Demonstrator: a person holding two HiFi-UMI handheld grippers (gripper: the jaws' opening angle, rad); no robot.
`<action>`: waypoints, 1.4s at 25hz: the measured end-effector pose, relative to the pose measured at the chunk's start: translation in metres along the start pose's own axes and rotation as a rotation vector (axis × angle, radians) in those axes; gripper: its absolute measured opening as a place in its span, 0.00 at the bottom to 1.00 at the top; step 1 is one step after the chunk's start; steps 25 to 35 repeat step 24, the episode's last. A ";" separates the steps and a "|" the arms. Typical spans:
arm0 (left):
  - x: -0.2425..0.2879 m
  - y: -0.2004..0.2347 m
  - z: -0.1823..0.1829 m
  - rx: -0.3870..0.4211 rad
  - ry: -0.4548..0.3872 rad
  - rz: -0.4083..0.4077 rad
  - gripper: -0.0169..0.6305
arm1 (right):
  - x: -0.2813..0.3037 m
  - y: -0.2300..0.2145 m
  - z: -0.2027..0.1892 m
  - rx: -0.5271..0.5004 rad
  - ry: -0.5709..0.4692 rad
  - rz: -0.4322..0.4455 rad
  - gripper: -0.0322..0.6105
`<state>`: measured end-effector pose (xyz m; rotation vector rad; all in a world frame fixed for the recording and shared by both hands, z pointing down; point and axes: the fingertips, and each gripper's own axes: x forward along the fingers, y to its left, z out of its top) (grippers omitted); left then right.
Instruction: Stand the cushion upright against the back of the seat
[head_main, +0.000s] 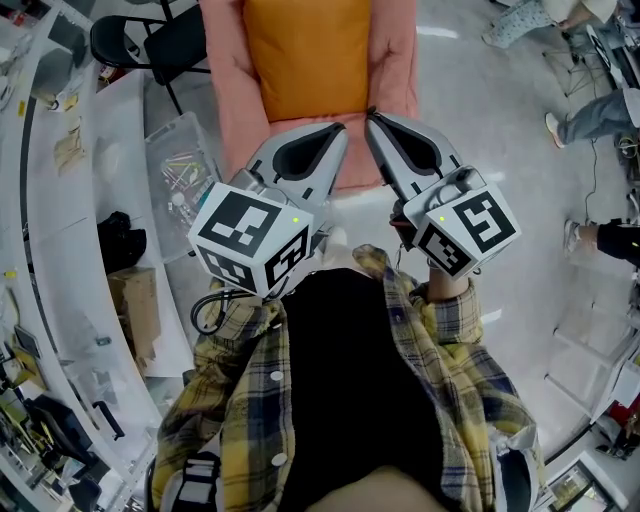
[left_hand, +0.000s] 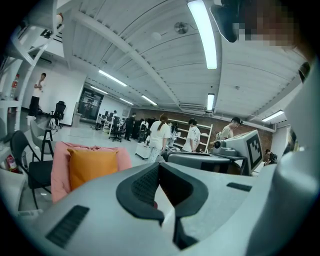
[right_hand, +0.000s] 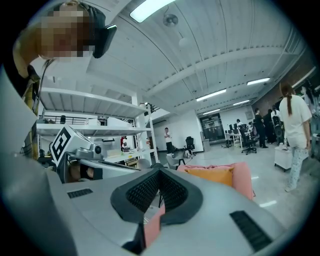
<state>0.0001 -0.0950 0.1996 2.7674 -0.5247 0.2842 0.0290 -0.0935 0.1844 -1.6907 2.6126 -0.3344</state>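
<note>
So the cushion (head_main: 305, 55) is plain orange, plump and squarish, and it's standing upright against the back of the pink padded seat (head_main: 395, 60). The left tongs (head_main: 340, 128) and right tongs (head_main: 371, 114) are both pinched fully closed on nothing. Their tips sit side by side in front of the seat, clear of the cushion.

Person wears a long-sleeved plaid shirt (head_main: 240, 390) in yellow and navy, open over a black top (head_main: 350, 380). The left gripper (head_main: 343, 127) and right gripper (head_main: 369, 114) match: pale grey moulded fingers (head_main: 322, 172) with black ribbed pads (left_hand: 145, 185) on their inner faces. Behind the fingers sit the left cube (head_main: 250, 240) and right cube (head_main: 470, 228), white with black square markers and a small green light each; a black cable (head_main: 205, 310) loops behind the left one.
</note>
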 end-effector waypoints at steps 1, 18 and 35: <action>0.000 0.000 0.000 0.000 -0.001 0.000 0.03 | 0.000 0.000 0.000 0.001 -0.001 -0.001 0.08; -0.006 -0.007 -0.005 0.020 -0.011 0.002 0.03 | -0.015 0.004 -0.011 0.021 -0.002 -0.008 0.08; 0.004 -0.005 0.005 0.081 -0.002 -0.047 0.03 | -0.016 -0.003 -0.011 0.020 0.003 -0.016 0.08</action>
